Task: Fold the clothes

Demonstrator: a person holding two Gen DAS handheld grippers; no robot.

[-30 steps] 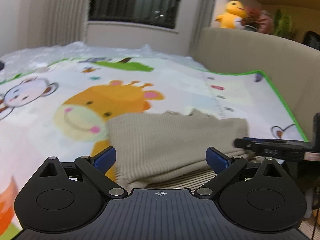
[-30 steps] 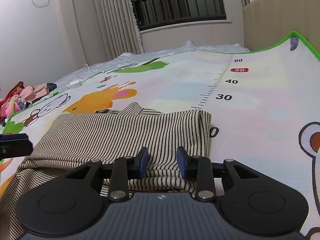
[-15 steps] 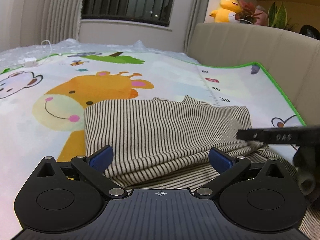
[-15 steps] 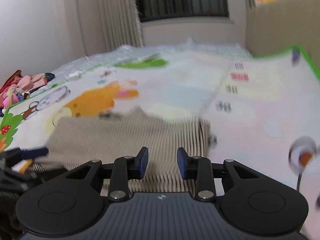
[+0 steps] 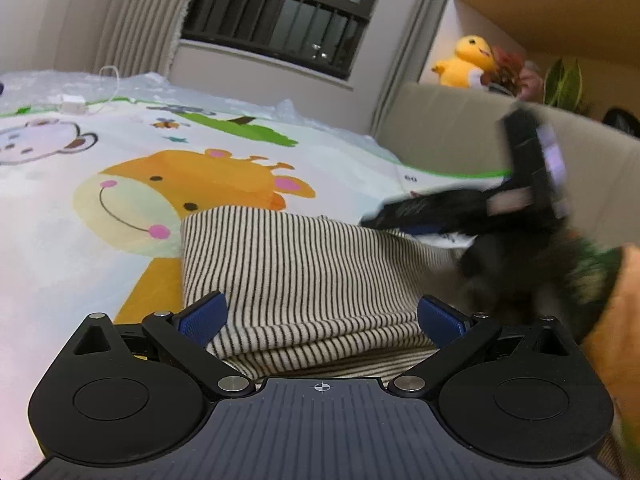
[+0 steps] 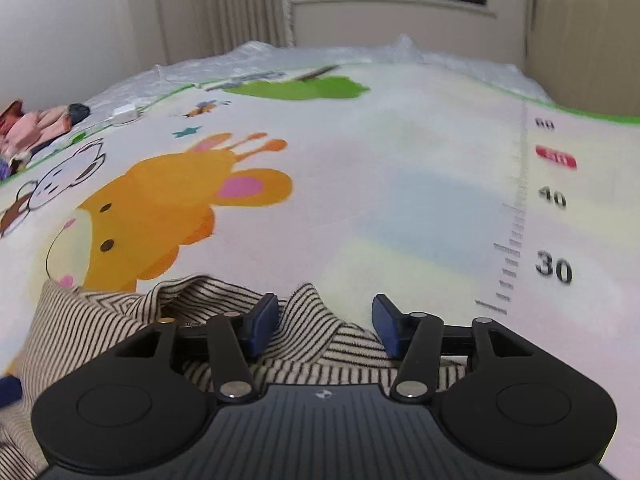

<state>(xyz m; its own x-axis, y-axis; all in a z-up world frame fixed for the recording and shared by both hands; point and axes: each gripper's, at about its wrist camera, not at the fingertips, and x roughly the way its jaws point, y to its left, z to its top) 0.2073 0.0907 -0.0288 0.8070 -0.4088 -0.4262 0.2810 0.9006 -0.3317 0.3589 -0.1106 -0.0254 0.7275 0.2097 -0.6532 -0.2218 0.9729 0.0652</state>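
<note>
Left wrist: striped garment (image 5: 304,280) between gripper (image 5: 320,316) fingers.

Home, looks like a living room or kid's play area. Cartoon play mat (image 5: 120,152) covers the floor: giraffe (image 6: 160,216), bear, tree, height ruler numbered 30–60 (image 6: 554,200). Beige sofa (image 5: 452,132) at 2 o'clock in left wrist view, yellow plush duck (image 5: 466,62) and a potted plant (image 5: 564,84) on the ledge behind it. Barred window (image 5: 280,20) with pleated curtains (image 5: 132,20) at 12 o'clock. Charger with white cable (image 6: 128,114) and a pile of pink clothes (image 6: 36,128) at 10 o'clock in right wrist view.
</note>
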